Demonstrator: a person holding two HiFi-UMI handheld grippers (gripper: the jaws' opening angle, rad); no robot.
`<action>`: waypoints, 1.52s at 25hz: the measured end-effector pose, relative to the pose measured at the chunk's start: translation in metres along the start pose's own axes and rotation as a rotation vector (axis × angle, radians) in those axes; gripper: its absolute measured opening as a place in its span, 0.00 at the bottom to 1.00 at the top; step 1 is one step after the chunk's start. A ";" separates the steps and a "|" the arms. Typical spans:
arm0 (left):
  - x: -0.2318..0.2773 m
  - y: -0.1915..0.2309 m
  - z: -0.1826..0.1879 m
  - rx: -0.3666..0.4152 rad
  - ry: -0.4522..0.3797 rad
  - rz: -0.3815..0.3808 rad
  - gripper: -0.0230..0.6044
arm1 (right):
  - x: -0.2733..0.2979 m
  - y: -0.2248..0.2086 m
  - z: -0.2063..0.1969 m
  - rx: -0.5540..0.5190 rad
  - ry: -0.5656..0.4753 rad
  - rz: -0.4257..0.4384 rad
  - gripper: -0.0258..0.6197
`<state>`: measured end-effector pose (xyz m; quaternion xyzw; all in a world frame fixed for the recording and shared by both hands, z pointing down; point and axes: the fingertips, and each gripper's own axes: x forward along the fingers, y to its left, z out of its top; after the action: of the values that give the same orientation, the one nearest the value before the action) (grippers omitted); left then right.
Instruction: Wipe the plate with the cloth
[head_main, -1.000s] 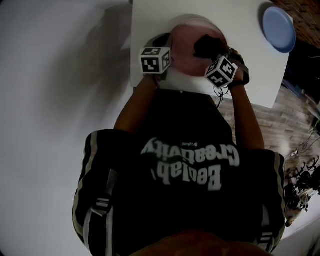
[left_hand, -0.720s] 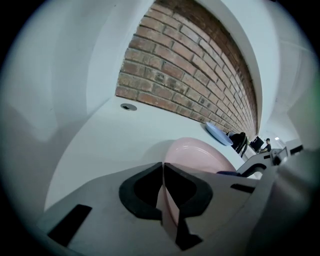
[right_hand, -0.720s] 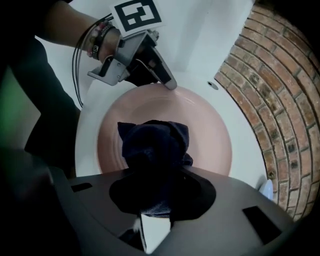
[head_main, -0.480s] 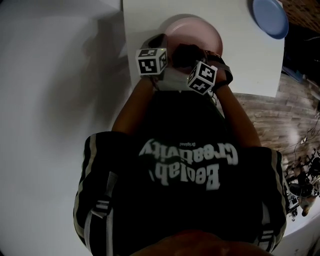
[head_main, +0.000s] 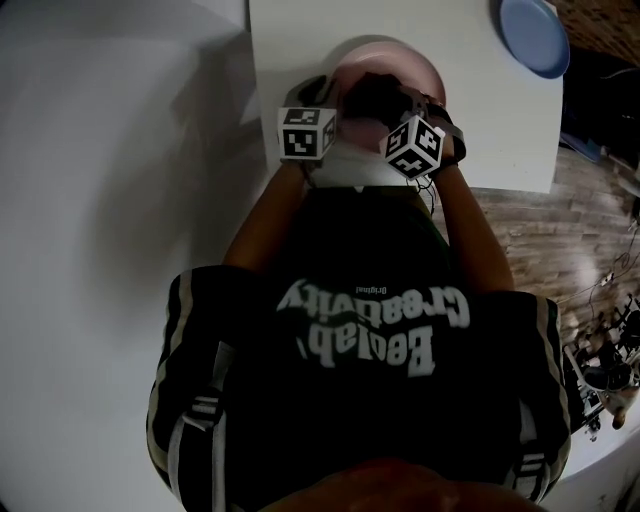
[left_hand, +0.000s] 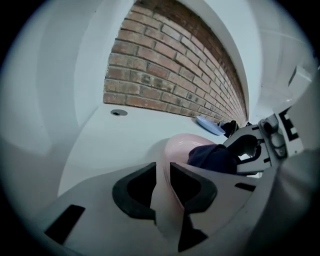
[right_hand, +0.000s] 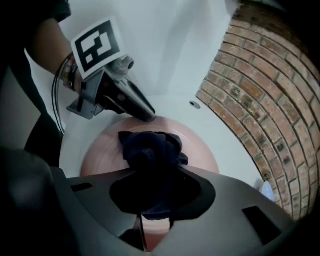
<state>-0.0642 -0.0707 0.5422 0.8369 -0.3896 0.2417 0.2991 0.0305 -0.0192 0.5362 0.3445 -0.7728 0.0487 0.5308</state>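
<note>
While the right gripper (right_hand: 155, 175) keeps its jaws clamped on the bunched dark cloth (right_hand: 150, 147), we see that wad resting mid-plate, straight ahead of them. The pink plate (right_hand: 100, 152) sits on the white worktop (head_main: 480, 120). The left gripper (left_hand: 162, 167) has just been opening its jaws. The plate's rim stands between them, apparently unpinched, though the gap looks tight. We judge the next stroke falls to the right hand, with bare plate around the cloth.
</note>
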 end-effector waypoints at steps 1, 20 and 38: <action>-0.002 0.001 0.000 0.008 -0.007 -0.001 0.17 | -0.005 -0.004 0.001 0.043 -0.028 -0.010 0.17; -0.112 -0.074 0.111 0.215 -0.434 0.095 0.05 | -0.172 -0.091 0.061 0.377 -0.638 -0.337 0.17; -0.187 -0.228 0.202 0.450 -0.812 0.179 0.04 | -0.320 -0.159 0.029 0.349 -1.006 -0.467 0.17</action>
<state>0.0441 0.0030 0.2091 0.8707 -0.4837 -0.0018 -0.0884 0.1643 0.0018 0.2041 0.5692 -0.8139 -0.1126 0.0304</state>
